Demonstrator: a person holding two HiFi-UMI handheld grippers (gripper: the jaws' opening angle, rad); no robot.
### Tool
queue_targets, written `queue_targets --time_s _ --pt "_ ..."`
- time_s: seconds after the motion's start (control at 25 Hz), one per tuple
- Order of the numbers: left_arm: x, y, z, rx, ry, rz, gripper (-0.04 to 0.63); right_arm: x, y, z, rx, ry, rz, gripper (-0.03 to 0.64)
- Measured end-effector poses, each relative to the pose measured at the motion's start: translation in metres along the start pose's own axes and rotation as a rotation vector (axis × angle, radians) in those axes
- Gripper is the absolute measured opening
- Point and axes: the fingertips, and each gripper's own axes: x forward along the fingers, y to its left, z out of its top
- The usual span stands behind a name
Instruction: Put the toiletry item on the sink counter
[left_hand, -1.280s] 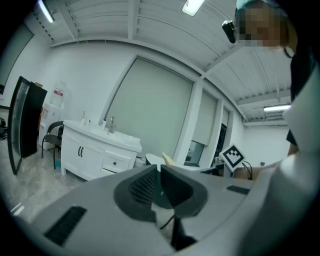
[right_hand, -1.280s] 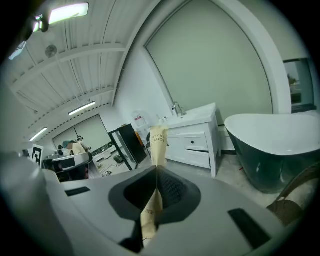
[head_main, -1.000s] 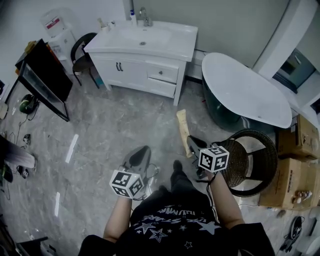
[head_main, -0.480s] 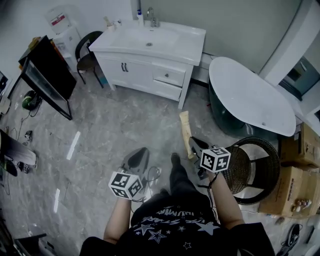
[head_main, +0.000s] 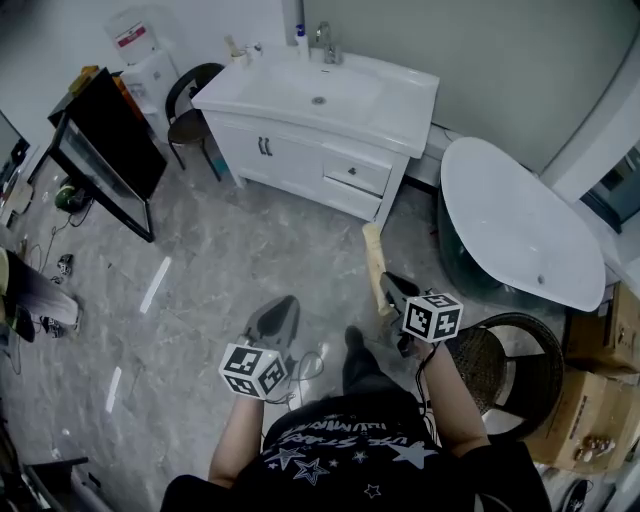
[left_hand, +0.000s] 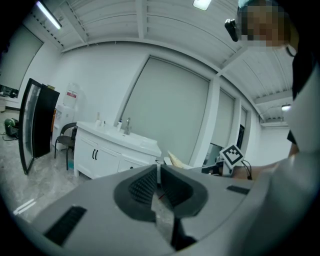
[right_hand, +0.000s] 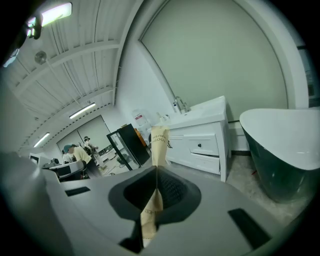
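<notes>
Panel: a tall black flat panel (head_main: 105, 140) is standing on its frame at the far left of the grey marbled floor (head_main: 230, 250).
Chair: a black round-backed chair (head_main: 192, 100) is sitting just beside the cabinet's left end.
Counter: the white sink counter (head_main: 405, 100) is lying on top of a white cabinet with drawers against the wall. A chrome tap (head_main: 325, 42) is rising at its back edge, and small bottles are standing near the tap.
Left gripper: the left gripper (head_main: 282, 303) is hanging over the floor with its jaws pressed together (left_hand: 157, 167) and nothing between them.
Toiletry item: the tan paper toothbrush packet (head_main: 374, 255) is sticking out ahead of the right gripper's jaws, in the air above the floor. It is pointing toward the cabinet and is well apart from the counter.
Right gripper: the right gripper (head_main: 386, 282) is pinching the packet (right_hand: 159, 142) flat between closed jaws (right_hand: 156, 167).
Bathtub: a white oval bathtub (head_main: 520, 220) with a dark side is standing right of the cabinet.
Basket: a dark woven basket (head_main: 515, 370) is sitting near the person's right arm.
</notes>
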Motion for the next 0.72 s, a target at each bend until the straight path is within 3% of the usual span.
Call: queue_targets --time_s 0.24,0.72 --pt "0.047 0.023 0.024 -0.013 0.004 0.034 0.034 0.045 -0.027 0.04 0.002 0.023 0.03 0.02" --pt "0.147 0.028 0.066 0.033 0.002 0.011 0.034 0.098 -0.093 0.114 0.009 0.024 0.062 0.02"
